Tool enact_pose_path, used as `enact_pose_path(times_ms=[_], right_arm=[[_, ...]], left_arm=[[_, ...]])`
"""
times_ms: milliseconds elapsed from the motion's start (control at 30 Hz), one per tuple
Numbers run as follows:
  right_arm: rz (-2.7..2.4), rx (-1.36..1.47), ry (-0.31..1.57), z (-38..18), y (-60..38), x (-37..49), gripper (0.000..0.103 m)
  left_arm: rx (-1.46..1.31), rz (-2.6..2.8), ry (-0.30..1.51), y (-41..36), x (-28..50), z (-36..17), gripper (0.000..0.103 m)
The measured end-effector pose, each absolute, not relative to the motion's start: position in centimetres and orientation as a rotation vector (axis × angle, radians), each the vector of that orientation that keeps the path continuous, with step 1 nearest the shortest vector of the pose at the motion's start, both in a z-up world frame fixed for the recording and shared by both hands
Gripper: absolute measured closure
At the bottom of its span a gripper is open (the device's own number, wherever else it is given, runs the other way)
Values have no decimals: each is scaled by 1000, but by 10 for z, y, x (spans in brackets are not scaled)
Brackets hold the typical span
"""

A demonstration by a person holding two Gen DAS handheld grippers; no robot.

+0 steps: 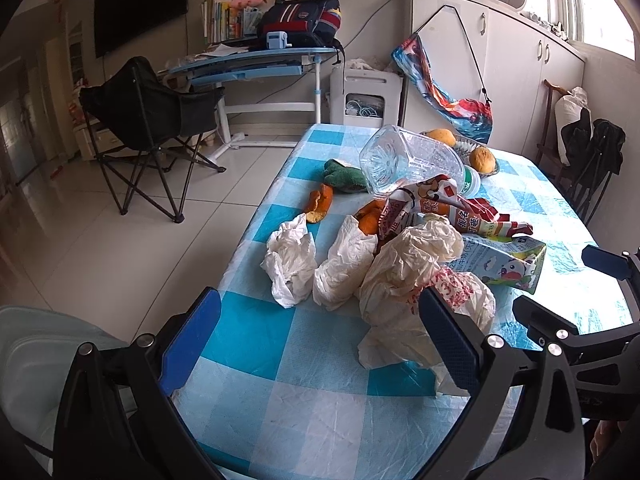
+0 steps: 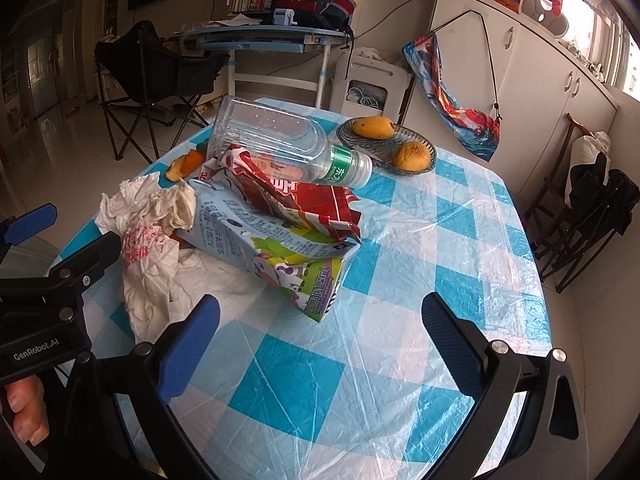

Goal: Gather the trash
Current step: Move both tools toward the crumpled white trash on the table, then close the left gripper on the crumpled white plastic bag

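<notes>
Blue-and-white checked plastic sheeting covers the table (image 1: 256,364), and a heap of rubbish sits near its middle. On top of the heap a clear plastic water bottle with a green label (image 2: 280,140) lies on its side, resting on a torn red-and-white snack wrapper (image 2: 304,208), which in turn drapes over a crushed pale-blue milk carton printed with cartoon cows (image 2: 272,256). Crumpled white paper tissues (image 1: 292,264) lie at the near-left edge of the pile, one with red print (image 2: 144,244), and curls of orange peel (image 1: 320,204) rest just behind them beside a green cloth (image 1: 340,174). Farther back, a glass dish (image 2: 404,142) holds two yellow-orange fruits. The left gripper (image 1: 320,344) hovers over the tablecloth with its blue-padded jaws spread wide, its right finger just beside the printed tissue, gripping nothing. The right gripper (image 2: 320,344) is likewise wide open and empty, the carton just ahead of its fingers.
</notes>
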State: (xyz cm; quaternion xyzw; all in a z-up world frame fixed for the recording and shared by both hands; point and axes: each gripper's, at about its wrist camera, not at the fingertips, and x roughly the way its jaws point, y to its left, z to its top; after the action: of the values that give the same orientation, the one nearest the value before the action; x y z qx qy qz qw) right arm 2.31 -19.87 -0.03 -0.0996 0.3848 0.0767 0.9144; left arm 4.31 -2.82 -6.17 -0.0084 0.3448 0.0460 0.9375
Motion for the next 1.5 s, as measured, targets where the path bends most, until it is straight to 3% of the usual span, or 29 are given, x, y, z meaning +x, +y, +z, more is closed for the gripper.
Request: enact_pose_path(times_ms=[933,1033,1100,1167,1300,1500], right_arm=[[130,-217,825,-8,-225,23,6],[124,-203,829,-9,-232,25,6],[125,-199,831,-10,-233,25,6],[132,-188,830,-10,-234,25,6],[150,-156,821,-7,-236,24,6],[184,-90,799,2,-241,21,6]], left_arm=[[-52,8,754,-53,57,-70,9],[-81,-24,782,-53,61,-75,30],[-99,-59,803,-52,63,-78,56],[-118,-90,813,-50,62,-80,69],[-166,-162,788,-41,52,-74,78],[-199,-262,779,-30,31,-65,82]])
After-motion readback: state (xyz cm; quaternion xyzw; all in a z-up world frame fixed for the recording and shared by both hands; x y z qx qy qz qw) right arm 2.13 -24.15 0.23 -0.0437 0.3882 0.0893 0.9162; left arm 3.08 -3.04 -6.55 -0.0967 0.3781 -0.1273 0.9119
